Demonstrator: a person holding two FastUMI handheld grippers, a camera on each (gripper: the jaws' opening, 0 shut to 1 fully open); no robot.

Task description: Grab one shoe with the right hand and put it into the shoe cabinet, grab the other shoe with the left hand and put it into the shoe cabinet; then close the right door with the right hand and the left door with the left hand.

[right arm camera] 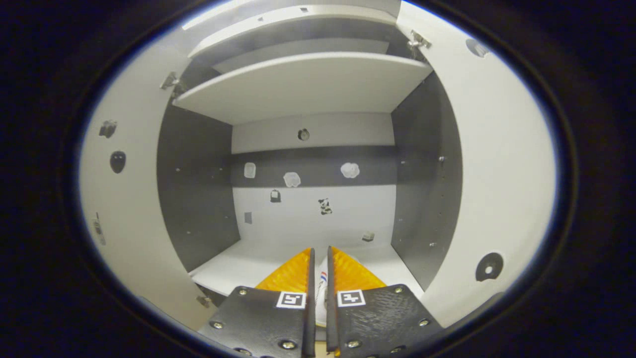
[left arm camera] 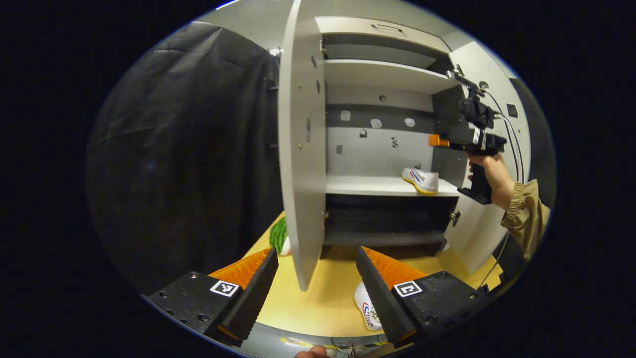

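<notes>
— Shoes?
— One white shoe (left arm camera: 421, 179) with red-and-blue stripes and a yellow sole lies on the cabinet's (left arm camera: 382, 94) middle shelf, right end, toe pointing left. The other shoe (left arm camera: 366, 307), same pattern, lies on the table before the cabinet.
— Doors?
— Left door (left arm camera: 301, 149) and right door (left arm camera: 489, 164) both stand wide open

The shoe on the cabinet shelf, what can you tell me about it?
The shoe is a low white sneaker with red and blue side stripes and a yellowish sole edge. It sits upright on the pale middle shelf of the open shoe cabinet, toward that shelf's right end, near the dark side wall. In the left gripper view nothing grips it; the right tool is held above it. In the right gripper view a sliver of it shows between that tool's nearly closed fingers.
</notes>
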